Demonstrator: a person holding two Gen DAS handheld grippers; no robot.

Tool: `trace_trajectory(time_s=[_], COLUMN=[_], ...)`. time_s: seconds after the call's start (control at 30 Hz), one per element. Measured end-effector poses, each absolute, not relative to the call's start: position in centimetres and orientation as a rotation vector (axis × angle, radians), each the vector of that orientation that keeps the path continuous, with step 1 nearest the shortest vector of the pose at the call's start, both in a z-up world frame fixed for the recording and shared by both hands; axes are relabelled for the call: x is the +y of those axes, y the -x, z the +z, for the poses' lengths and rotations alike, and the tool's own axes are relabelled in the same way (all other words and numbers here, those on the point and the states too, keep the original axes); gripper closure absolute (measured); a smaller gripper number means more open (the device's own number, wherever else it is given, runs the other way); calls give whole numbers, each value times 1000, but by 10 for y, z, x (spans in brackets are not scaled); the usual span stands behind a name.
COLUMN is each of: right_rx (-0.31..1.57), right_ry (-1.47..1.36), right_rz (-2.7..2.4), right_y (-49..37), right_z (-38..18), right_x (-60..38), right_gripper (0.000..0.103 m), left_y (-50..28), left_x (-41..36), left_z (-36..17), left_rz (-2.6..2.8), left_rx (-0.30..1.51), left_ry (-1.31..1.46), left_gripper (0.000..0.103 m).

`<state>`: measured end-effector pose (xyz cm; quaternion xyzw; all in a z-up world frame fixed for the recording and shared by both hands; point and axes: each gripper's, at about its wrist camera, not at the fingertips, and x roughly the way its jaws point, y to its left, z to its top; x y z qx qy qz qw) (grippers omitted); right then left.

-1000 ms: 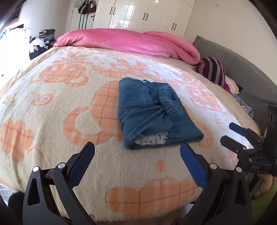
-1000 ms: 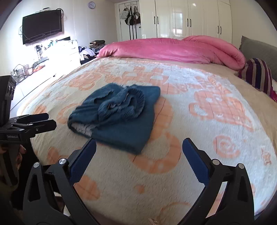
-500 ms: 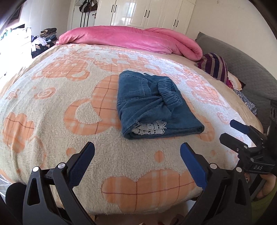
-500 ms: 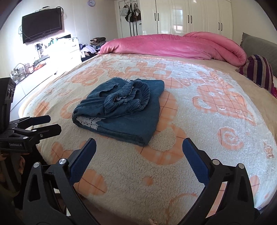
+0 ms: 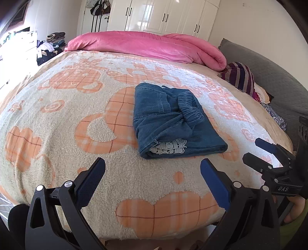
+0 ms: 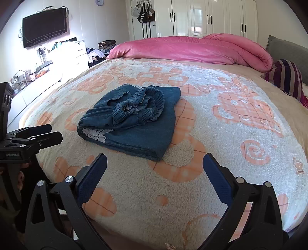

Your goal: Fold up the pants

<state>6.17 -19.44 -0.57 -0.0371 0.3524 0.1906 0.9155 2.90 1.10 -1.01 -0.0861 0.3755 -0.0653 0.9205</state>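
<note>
Blue denim pants (image 5: 171, 121) lie folded into a compact bundle on the bed, white lace trim showing at the near edge and the gathered waistband on top; the right wrist view shows the pants (image 6: 134, 119) too. My left gripper (image 5: 153, 180) is open and empty, held back from the pants over the bed's near edge. My right gripper (image 6: 155, 173) is also open and empty, short of the bundle. Each gripper shows at the side of the other's view: the right gripper (image 5: 269, 153) at the right edge and the left gripper (image 6: 36, 134) at the left edge.
The bed is covered by a cream and orange fleece blanket (image 5: 77, 115). A rolled pink duvet (image 5: 146, 46) lies along the far side, with a striped pillow (image 5: 240, 78) and grey headboard (image 5: 269, 67) at right. White wardrobes (image 6: 202, 17), a wall television (image 6: 45, 27) and a cluttered dresser (image 6: 48, 59) stand beyond.
Both grippers have drawn back and risen a little from the bed, so the folded pants sit farther off in both views. The pants have not moved.
</note>
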Motion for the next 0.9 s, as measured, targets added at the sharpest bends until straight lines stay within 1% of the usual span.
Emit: trace_trajectory(time_s=[0.73,0.9], right_rx=[736,742], right_ry=[75,76], right_rz=[386,381], right_y=[-63,-63], right_z=[-7,-8], right_x=[-196,-197], right_gripper=[9,9], left_y=[-30,-29], left_x=[10,5], left_z=[-7,-5], left_rz=[-116,-104], left_rx=[777,776], left_ry=[166,120], left_gripper=[4,4])
